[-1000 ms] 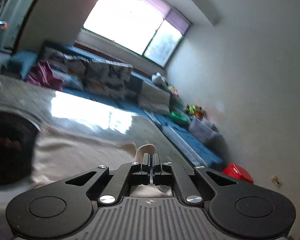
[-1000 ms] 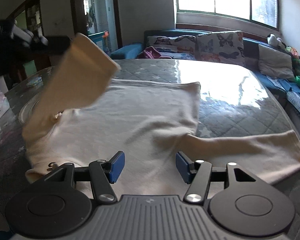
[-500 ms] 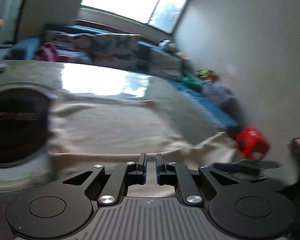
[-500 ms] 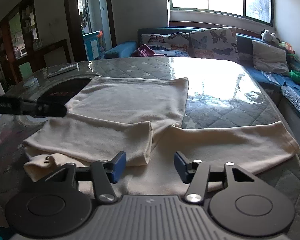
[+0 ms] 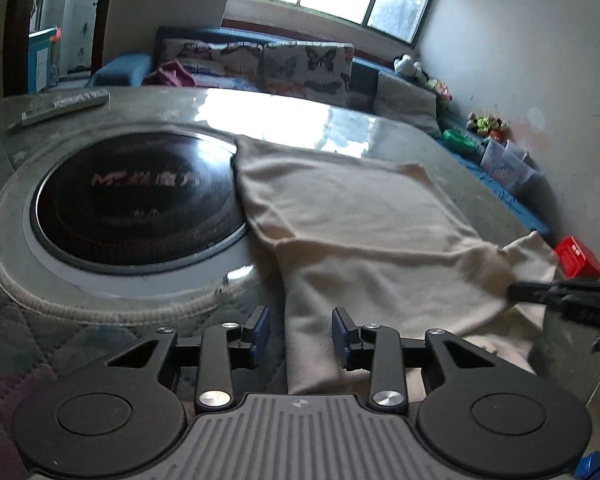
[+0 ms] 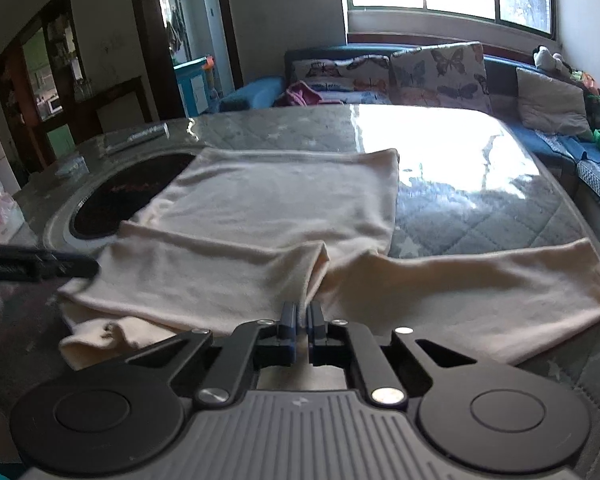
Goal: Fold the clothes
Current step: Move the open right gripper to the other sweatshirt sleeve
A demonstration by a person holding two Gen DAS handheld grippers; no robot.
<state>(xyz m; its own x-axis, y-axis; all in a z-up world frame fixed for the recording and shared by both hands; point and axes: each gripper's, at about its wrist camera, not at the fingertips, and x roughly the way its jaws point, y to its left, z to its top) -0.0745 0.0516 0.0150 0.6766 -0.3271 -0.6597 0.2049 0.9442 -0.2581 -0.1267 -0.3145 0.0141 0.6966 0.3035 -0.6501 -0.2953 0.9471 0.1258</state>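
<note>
Sleeve work has just turned over: a second ago our left tool (image 5: 299,332) held the garment's left sleeve (image 6: 204,276) in the air; now that sleeve lies folded across the cream shirt (image 6: 284,196), and the tool's jaws are opening with nothing pinched, only cloth lying beneath them. Our right tool (image 6: 302,322), spread a moment ago, has pressed together on the shirt near the bench's (image 6: 480,216) near edge. The right sleeve (image 6: 480,280) lies stretched toward the right edge, so we judge it comes next.

Whether the shut right claw (image 6: 302,316) pinches the cream garment (image 6: 276,200) stays hidden.
</note>
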